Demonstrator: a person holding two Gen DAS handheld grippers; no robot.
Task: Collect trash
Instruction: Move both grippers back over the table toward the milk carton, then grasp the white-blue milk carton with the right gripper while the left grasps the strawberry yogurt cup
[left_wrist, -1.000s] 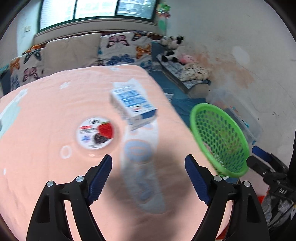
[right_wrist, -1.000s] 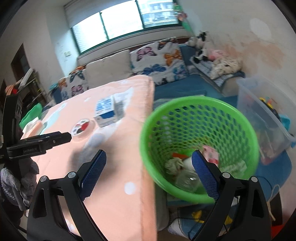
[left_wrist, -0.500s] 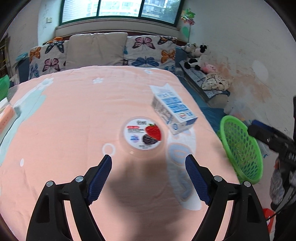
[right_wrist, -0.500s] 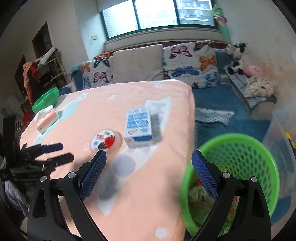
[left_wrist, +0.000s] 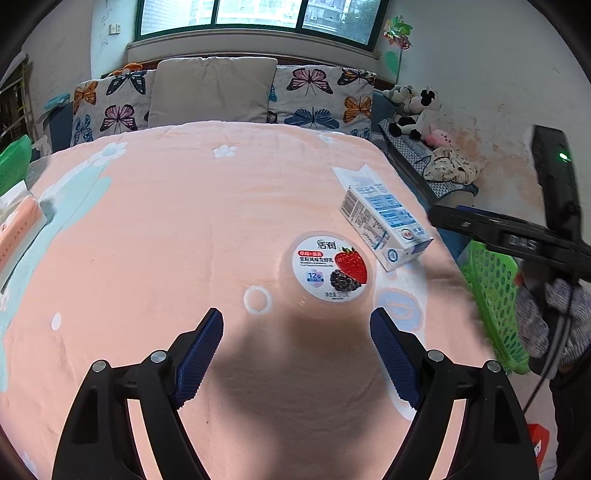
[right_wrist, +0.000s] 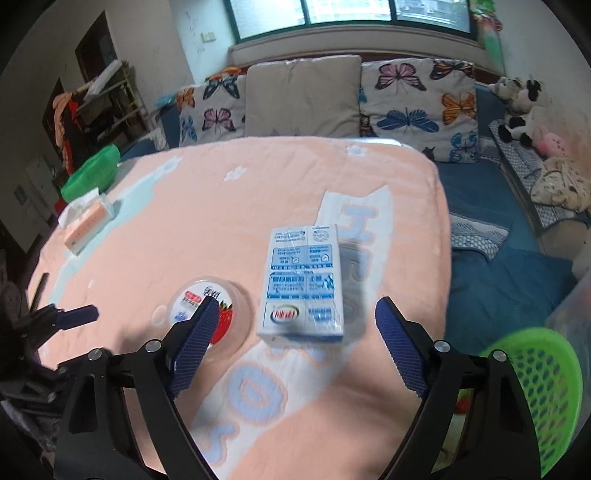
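A round yogurt cup (left_wrist: 332, 272) with a strawberry lid sits on the peach blanket, and a blue-and-white milk carton (left_wrist: 384, 225) lies on its side just right of it. My left gripper (left_wrist: 296, 352) is open and empty, hovering just short of the cup. My right gripper (right_wrist: 293, 341) is open and empty above the carton (right_wrist: 303, 286), with the cup (right_wrist: 207, 310) partly behind its left finger. The green mesh basket (right_wrist: 535, 391) stands off the blanket's right edge, also in the left wrist view (left_wrist: 495, 306).
A peach tissue box (right_wrist: 86, 225) lies at the blanket's left edge, with a green bowl (right_wrist: 92, 177) beyond it. A sofa with butterfly cushions (left_wrist: 321, 96) runs along the back. Plush toys (left_wrist: 413, 110) and a clear bin (right_wrist: 576, 306) are at the right.
Both grippers swung left from the basket toward the blanket. The cup and carton now sit closer and more central in both views. Both grippers stay open.
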